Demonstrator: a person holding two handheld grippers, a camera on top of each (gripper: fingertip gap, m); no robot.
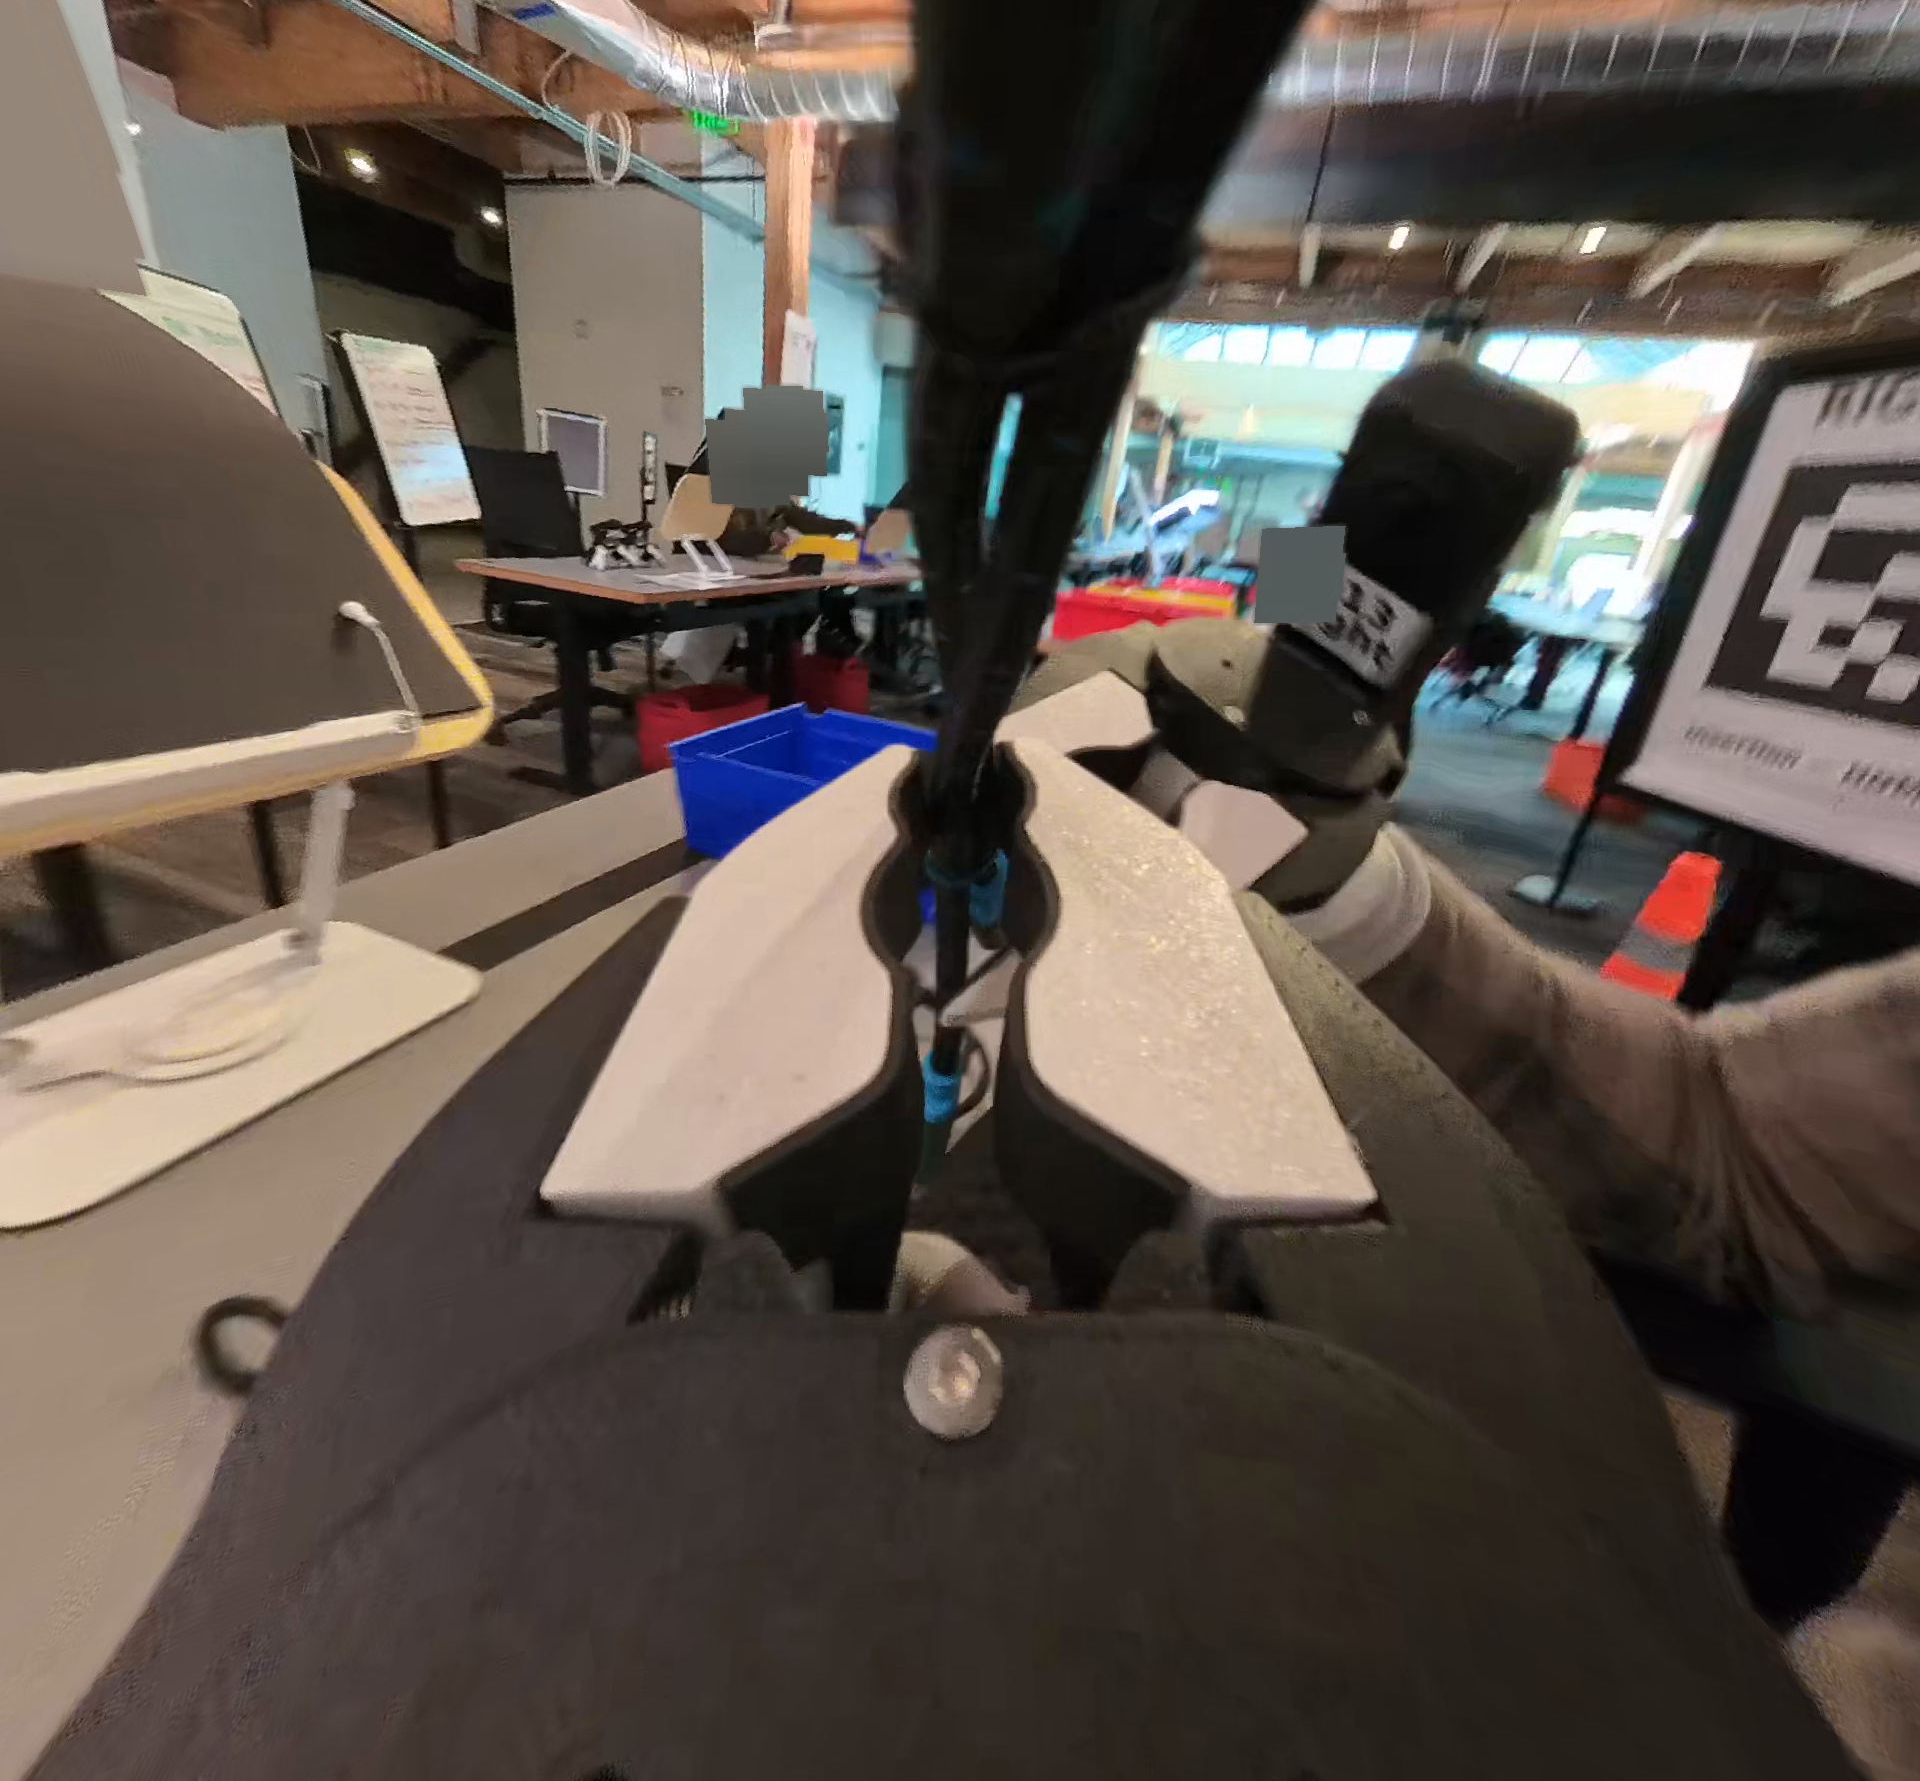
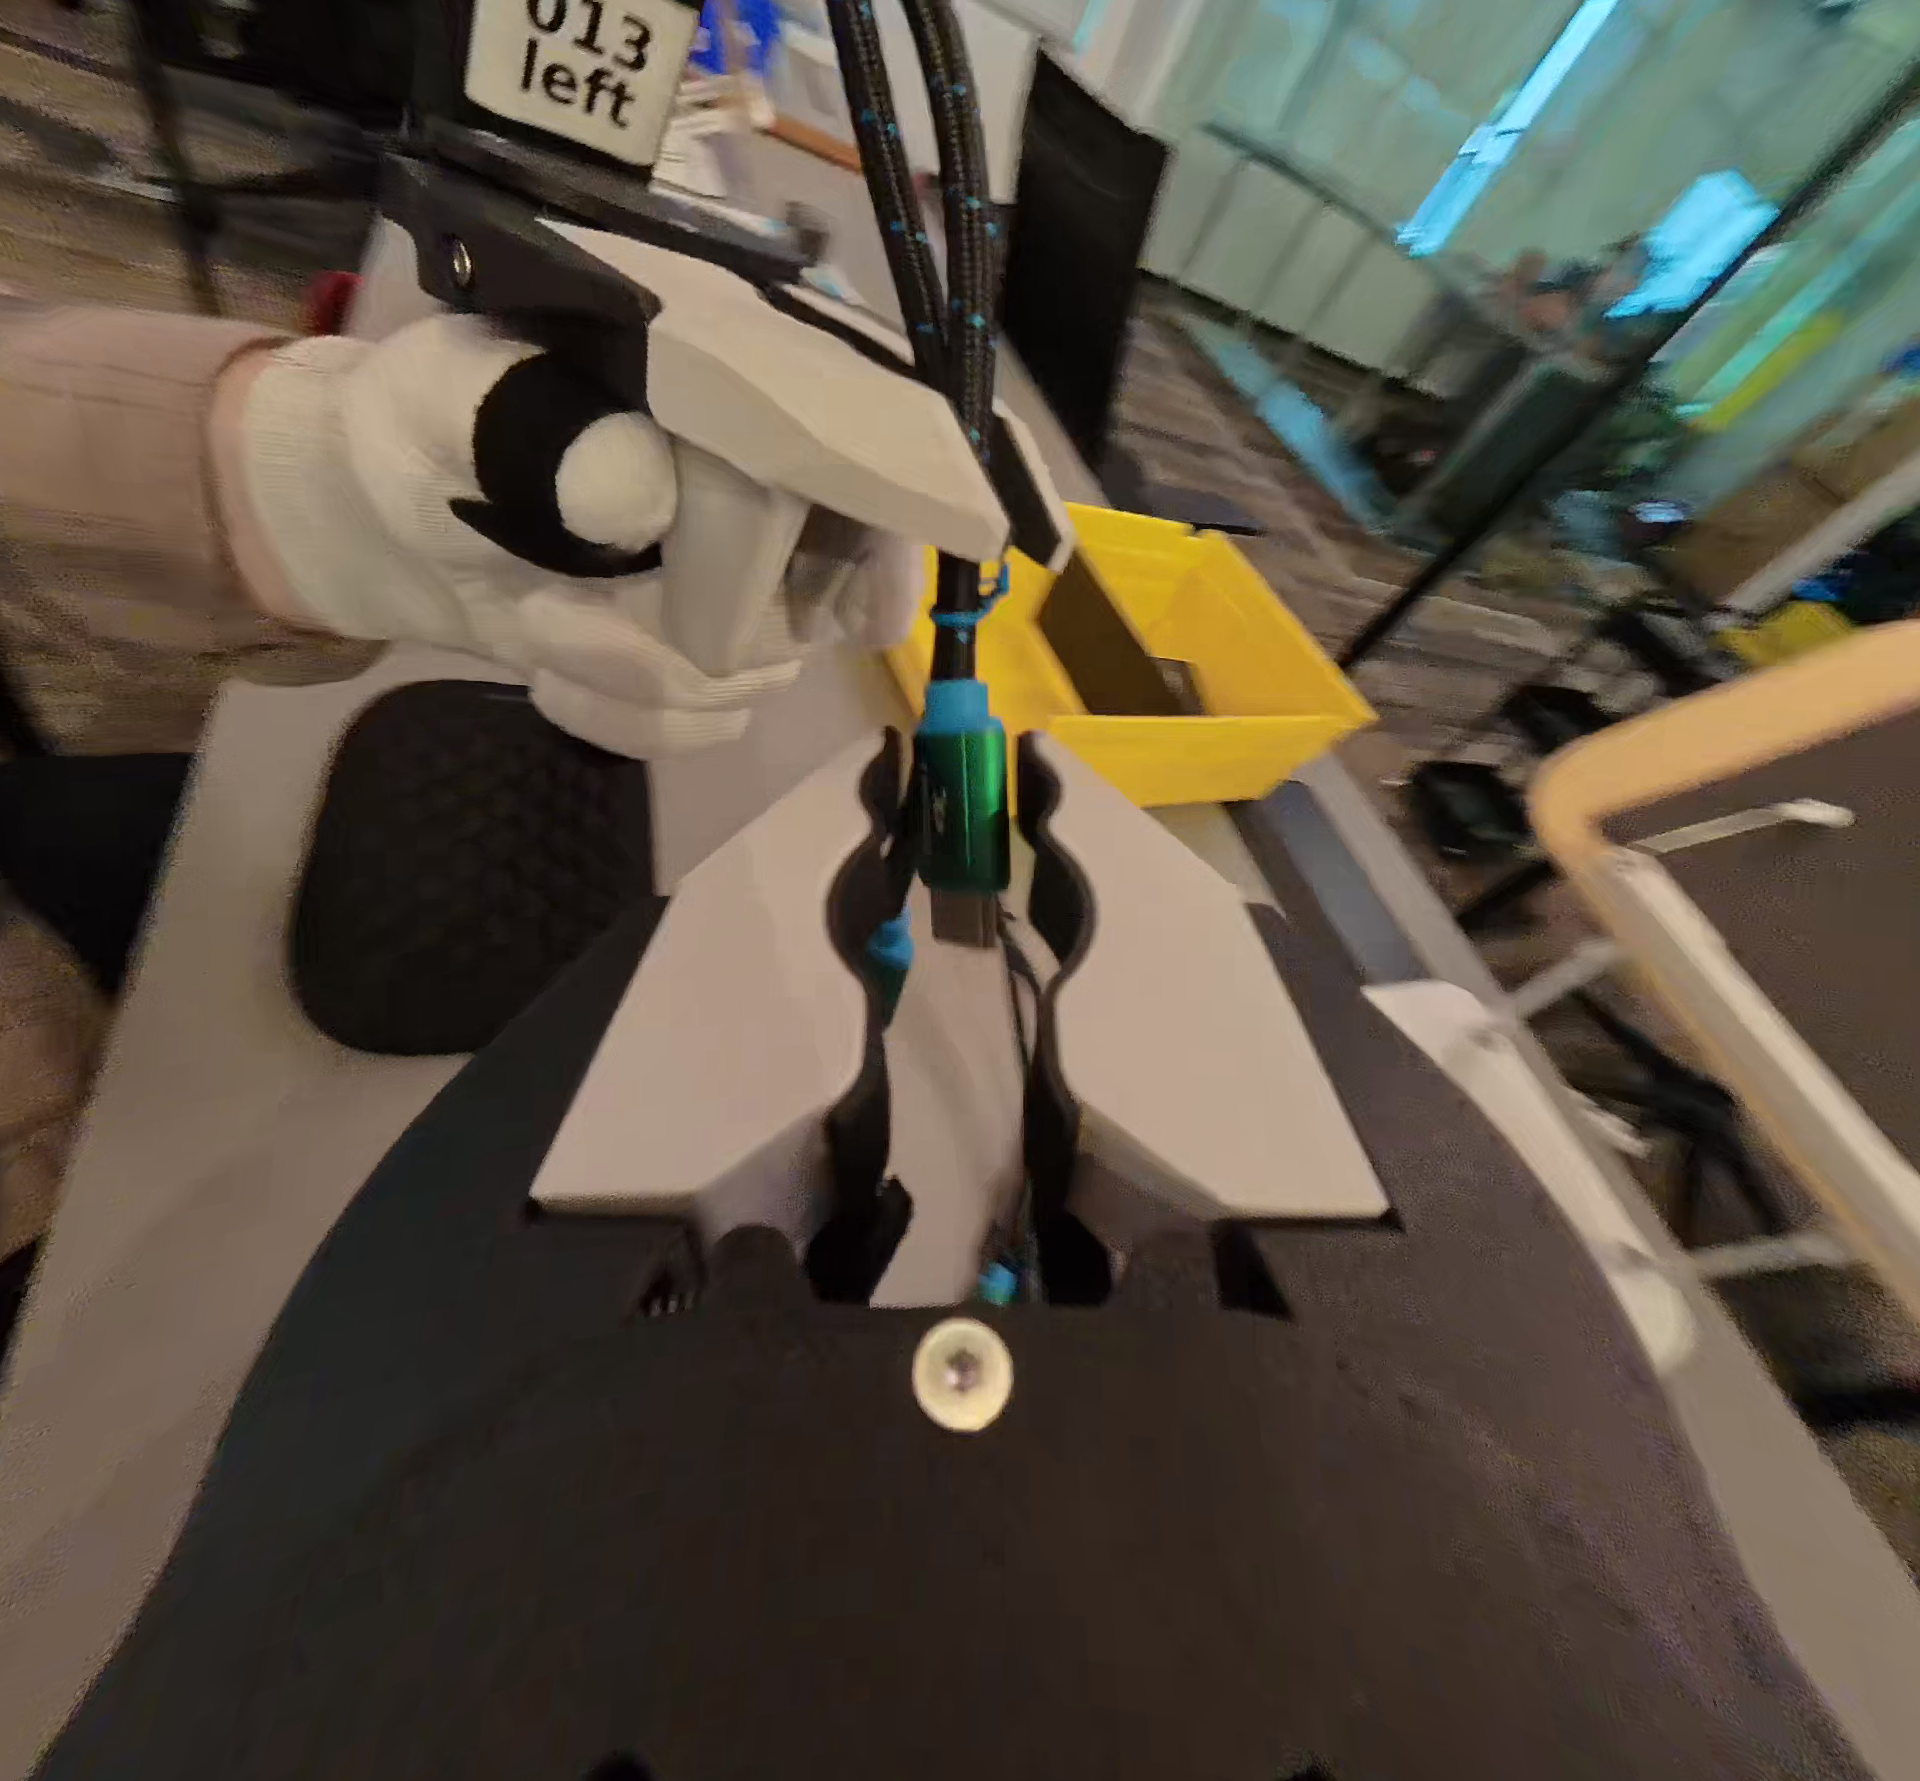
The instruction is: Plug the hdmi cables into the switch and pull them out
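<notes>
My left gripper [image 1: 961, 801] is shut on a bundle of black braided HDMI cables [image 1: 1023, 297] that run up past the camera. Blue strain reliefs [image 1: 940, 1087] hang below its tips. The right wrist view shows this gripper [image 2: 987, 495] in a white-gloved hand, holding the cables [image 2: 935, 173] above the table. A green HDMI plug [image 2: 961, 817] dangles from them between the fingertips of my right gripper [image 2: 958, 775], whose jaws stand slightly apart on either side of it. A second plug's blue strain relief [image 2: 891, 952] hangs lower between the fingers. The right gripper also shows in the left wrist view [image 1: 1153, 765]. No switch is in view.
A grey table [image 2: 208, 1264] lies below. A yellow bin [image 2: 1195, 692] and a black textured pad [image 2: 468, 858] sit on it. A blue bin [image 1: 769, 775], a stand with a white base [image 1: 208, 1056], a marker sign [image 1: 1818, 588] and an orange cone [image 1: 1662, 921] are nearby. The left gripper's tips are roughly 5 centimetres from the right gripper's.
</notes>
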